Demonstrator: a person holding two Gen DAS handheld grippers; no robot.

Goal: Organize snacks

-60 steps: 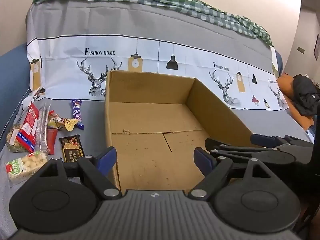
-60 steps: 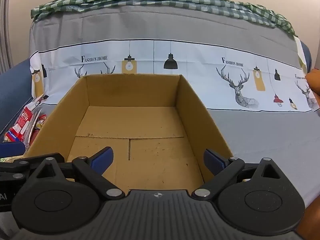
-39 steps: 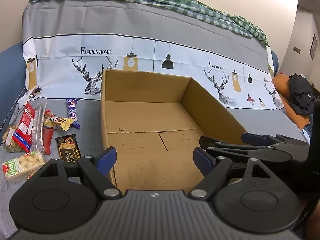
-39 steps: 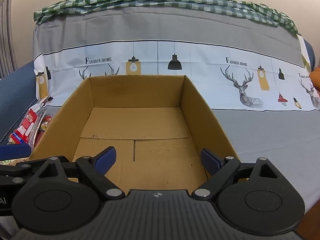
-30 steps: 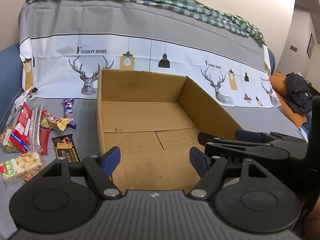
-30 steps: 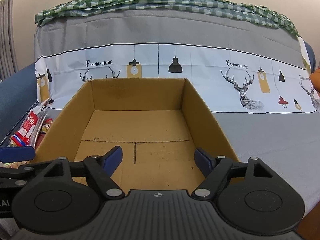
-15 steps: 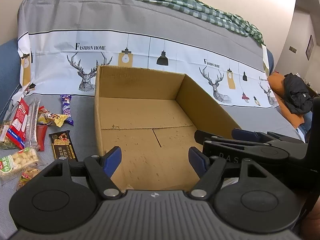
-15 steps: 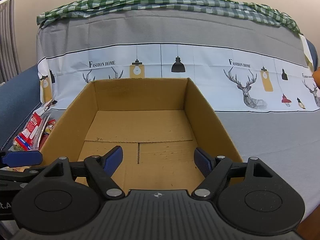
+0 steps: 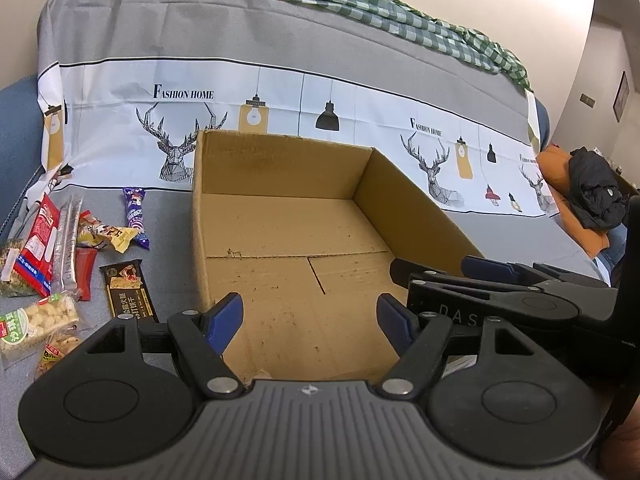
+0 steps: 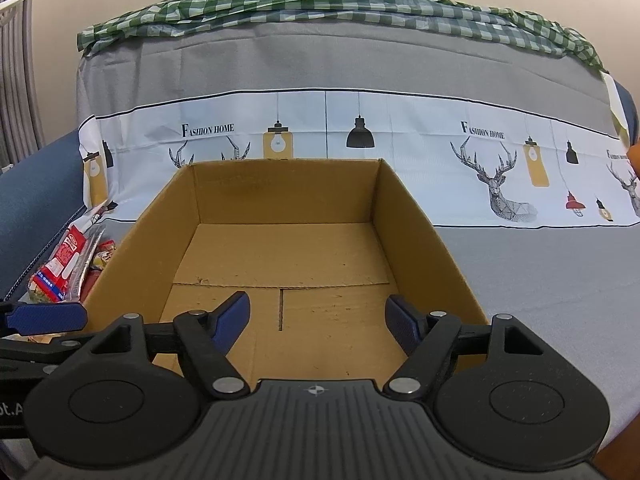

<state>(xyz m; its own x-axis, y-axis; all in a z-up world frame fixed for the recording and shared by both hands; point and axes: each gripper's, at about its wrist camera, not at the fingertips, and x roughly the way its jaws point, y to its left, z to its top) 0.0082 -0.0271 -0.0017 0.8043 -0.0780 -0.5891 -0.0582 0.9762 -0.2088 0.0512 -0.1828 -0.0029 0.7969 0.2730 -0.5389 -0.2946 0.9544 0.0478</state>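
Snacks in crinkly wrappers lie in a loose cluster on the grey cloth-covered sofa seat (image 9: 520,236), toward its left edge and just left of an open brown cardboard box (image 9: 280,168). Among them are a red and white packet (image 9: 38,246), a clear silvery sleeve (image 9: 66,244) beside it, a yellow candy wrapper (image 9: 108,236), a purple wrapped bar (image 9: 135,216) nearest the backrest, a black bar with gold print (image 9: 127,290) closest to the box wall, and a clear bag of pale puffed pieces with a green label (image 9: 36,320) nearest the front edge. None touches the box.

The box sits at the middle of the seat, flaps gone, its top open. Nothing is in it; only the seamed floor with small dark specks shows.

The left gripper (image 9: 310,316) hangs over the box's near left corner, blue-padded jaws spread wide with nothing between them. The right gripper (image 10: 318,318) hangs over the box's near edge, its jaws closing slightly but well apart, also with nothing between them.

A green checked cloth (image 10: 320,4) drapes the top of the backrest, above a white band printed with stags and lamps (image 10: 400,152).
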